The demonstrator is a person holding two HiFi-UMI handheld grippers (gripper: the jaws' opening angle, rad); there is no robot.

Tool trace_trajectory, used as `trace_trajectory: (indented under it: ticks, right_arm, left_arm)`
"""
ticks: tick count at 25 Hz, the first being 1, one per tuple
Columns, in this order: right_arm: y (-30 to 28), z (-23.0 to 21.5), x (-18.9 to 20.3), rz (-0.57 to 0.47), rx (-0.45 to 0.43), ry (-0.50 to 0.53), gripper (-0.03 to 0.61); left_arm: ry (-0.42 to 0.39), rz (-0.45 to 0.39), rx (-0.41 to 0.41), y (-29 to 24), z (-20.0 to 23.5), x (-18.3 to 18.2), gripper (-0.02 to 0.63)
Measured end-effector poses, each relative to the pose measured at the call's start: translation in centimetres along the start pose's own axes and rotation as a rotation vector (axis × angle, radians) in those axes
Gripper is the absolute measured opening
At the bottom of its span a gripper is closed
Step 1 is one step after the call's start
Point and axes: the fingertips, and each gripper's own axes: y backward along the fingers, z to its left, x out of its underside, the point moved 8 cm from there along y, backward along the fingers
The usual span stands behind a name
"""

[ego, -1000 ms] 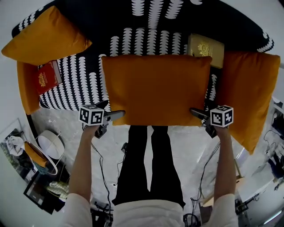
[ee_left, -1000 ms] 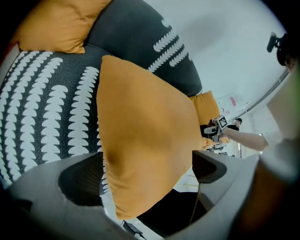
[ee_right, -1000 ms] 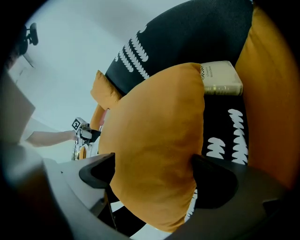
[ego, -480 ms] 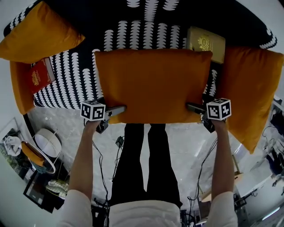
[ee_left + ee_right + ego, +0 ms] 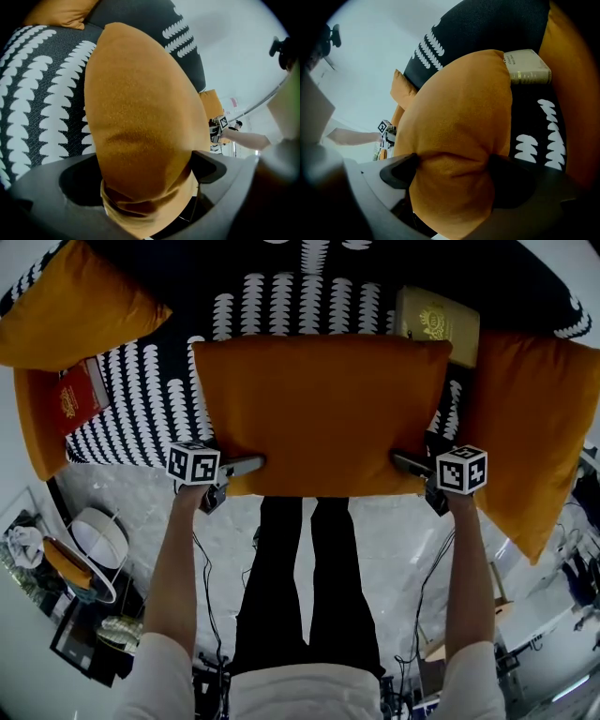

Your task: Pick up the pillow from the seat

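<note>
Orange pillow (image 5: 319, 413) sits over the near edge of the patterned seat (image 5: 150, 399), long axis left-right. Left gripper (image 5: 246, 465) pinches the near-left corner, right gripper (image 5: 408, 463) the near-right. Both are clamped on bunched fabric, equally close. Pillow body extends far from both. Cover soft, suede-like; filling plump. A level, even lift looks right.

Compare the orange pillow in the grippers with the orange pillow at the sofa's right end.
The centre pillow is pinched at its near corners by the left gripper and the right gripper; no gripper touches the right-end pillow. The centre pillow spreads wide across the head view, while the right-end pillow runs lengthwise toward the person. Both have the same plain orange cover.
</note>
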Motion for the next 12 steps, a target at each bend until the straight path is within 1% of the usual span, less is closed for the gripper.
trace_trajectory:
  ticks: [4, 6, 8, 9, 12]
  right_arm:
    - [-0.2, 0.0, -0.2, 0.017, 0.016, 0.011, 0.456]
    - [0.0, 0.2, -0.4, 0.042, 0.024, 0.006, 0.454]
    - [0.0, 0.5, -0.7, 0.066, 0.036, 0.007, 0.449]
    - [0.0, 0.6, -0.9, 0.07, 0.039, 0.008, 0.437]
    - [0.2, 0.7, -1.0, 0.058, 0.035, -0.001, 0.37]
  left_arm:
    - [-0.004, 0.046, -0.018, -0.2, 0.0, -0.4, 0.577]
    - [-0.005, 0.039, -0.035, 0.1, -0.1, -0.4, 0.572]
    - [0.006, 0.024, -0.038, 0.3, -0.5, -0.3, 0.544]
    - [0.008, 0.017, -0.039, 0.4, -0.7, -0.4, 0.532]
    - [0.005, 0.0, -0.047, 0.4, -1.7, -0.6, 0.495]
